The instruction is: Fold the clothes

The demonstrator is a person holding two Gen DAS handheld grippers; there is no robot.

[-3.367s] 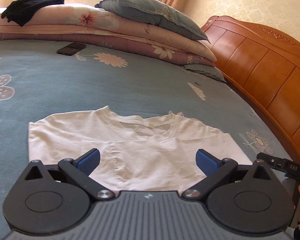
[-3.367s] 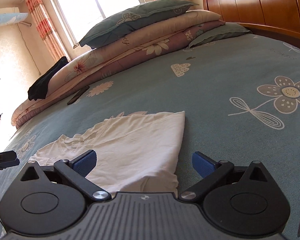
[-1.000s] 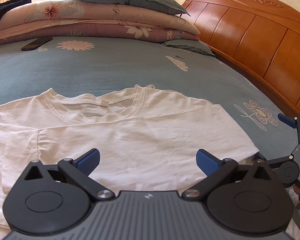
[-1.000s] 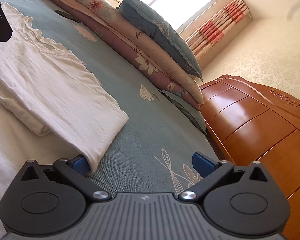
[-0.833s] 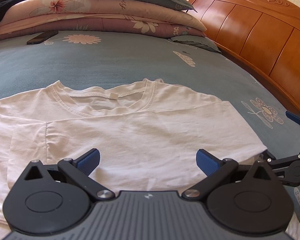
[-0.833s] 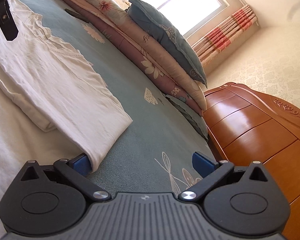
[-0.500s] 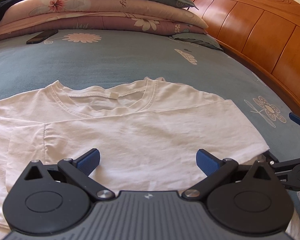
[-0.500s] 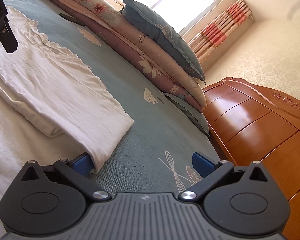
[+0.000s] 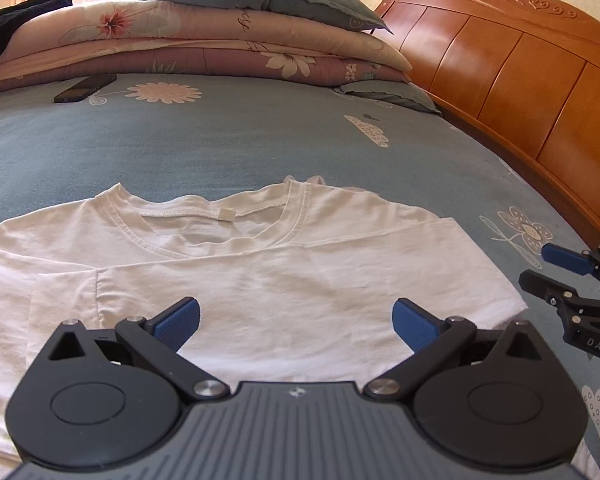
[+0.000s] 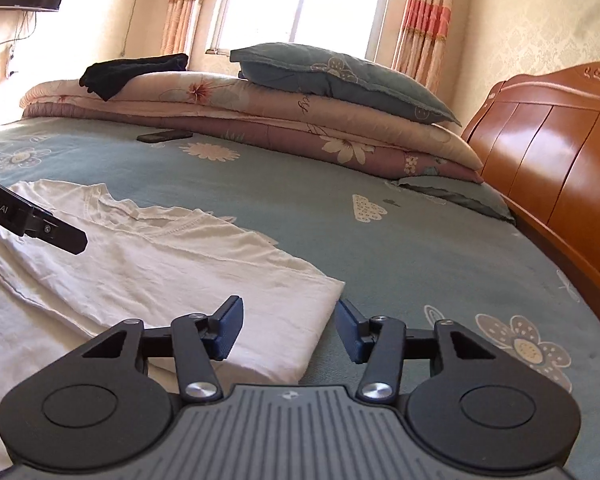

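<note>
While left gripper (image 9: 296, 322) jaws gape over shirt (image 9: 236, 280), right gripper (image 10: 289, 330) jaws, just narrowing, hold nothing; phone (image 9: 85, 88), quilts (image 9: 204, 46) beyond

We see a bed (image 9: 228, 140) with blue floral sheet, wooden headboard (image 9: 512, 76) on the right. Folded quilts (image 10: 260, 116) stacked at the far side, grey-blue pillow (image 10: 332, 76) on top, black garment (image 10: 132, 70) on their left end. Dark phone (image 9: 85, 88) lies just before the quilts. Striped curtains (image 10: 424, 12) flank the window (image 10: 300, 0).
</note>
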